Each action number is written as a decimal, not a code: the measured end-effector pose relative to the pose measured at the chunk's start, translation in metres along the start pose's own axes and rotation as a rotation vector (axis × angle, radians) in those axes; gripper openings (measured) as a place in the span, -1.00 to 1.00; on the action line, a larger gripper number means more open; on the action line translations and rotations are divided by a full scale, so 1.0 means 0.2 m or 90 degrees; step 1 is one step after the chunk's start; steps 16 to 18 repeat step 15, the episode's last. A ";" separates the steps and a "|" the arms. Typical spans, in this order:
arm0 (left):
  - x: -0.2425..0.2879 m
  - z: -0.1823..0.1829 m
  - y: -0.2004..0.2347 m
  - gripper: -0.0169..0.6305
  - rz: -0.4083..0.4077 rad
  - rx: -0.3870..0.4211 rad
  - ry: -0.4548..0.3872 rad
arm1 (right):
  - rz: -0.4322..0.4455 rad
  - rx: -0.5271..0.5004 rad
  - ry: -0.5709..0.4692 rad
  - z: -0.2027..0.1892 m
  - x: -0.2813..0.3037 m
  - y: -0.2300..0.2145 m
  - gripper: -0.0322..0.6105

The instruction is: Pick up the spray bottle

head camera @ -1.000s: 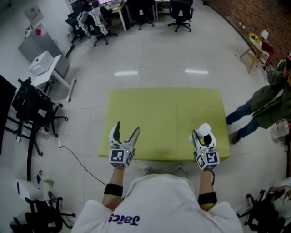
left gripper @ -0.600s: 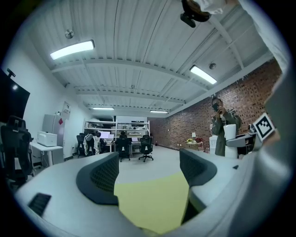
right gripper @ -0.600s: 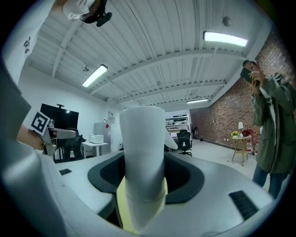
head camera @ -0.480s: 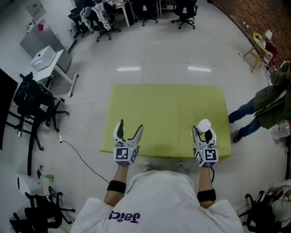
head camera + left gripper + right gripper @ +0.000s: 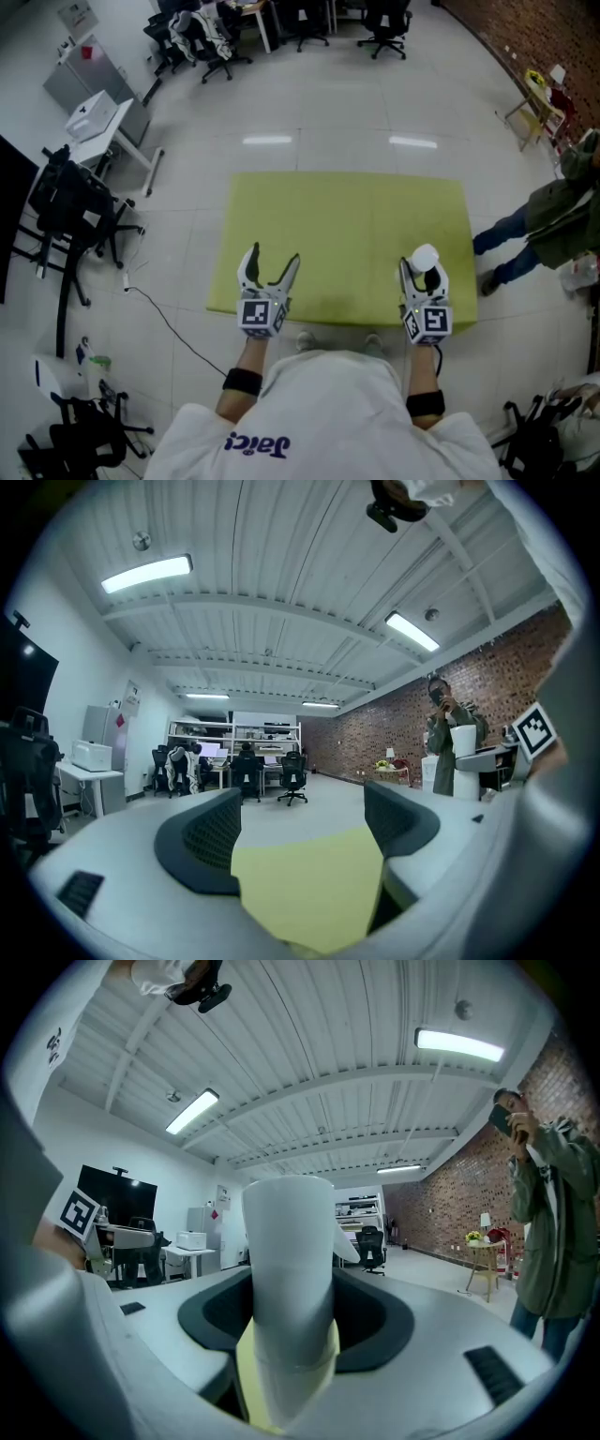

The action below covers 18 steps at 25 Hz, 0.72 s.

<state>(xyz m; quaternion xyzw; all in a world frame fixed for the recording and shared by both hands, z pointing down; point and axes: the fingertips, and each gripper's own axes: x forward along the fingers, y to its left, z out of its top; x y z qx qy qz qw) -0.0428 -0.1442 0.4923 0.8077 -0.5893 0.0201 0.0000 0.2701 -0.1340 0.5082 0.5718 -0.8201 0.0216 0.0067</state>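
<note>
Jaws, right gripper (image 5: 292,1321): clenched on the white spray bottle (image 5: 287,1260), with the pads bearing on both flanks of its body. The bottle stands upright between them, presumably so the contents stay level and the top end stays free of the grip.

Jaws, left gripper (image 5: 298,829): released and spread wide, with nothing between them but a view of the yellow-green worktop (image 5: 309,897). Probably the spare hand, kept aside because one gripper is enough for this lift.

Position, head view: both grippers sit over the worktop's near edge, well apart, with the bottle by the near right corner. Whether its base is clear of the worktop cannot be told.

Task status, judged: grasp made, pick-up done or nearly so.

Beyond: white desk (image 5: 98,117) at far left; office chairs (image 5: 384,14) at the back; bystander in a green jacket (image 5: 553,211) off the worktop's right side.
</note>
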 end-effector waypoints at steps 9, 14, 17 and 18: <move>-0.01 0.00 0.01 0.36 -0.001 0.000 -0.004 | -0.005 -0.003 -0.014 0.06 -0.01 -0.01 -0.14; -0.01 0.02 0.00 0.36 0.001 0.004 -0.003 | -0.005 -0.005 -0.021 0.09 -0.03 -0.01 -0.14; -0.01 0.02 0.00 0.36 0.001 0.005 -0.003 | -0.004 -0.005 -0.022 0.10 -0.03 -0.01 -0.14; -0.01 0.02 0.00 0.36 0.001 0.005 -0.003 | -0.004 -0.005 -0.022 0.10 -0.03 -0.01 -0.14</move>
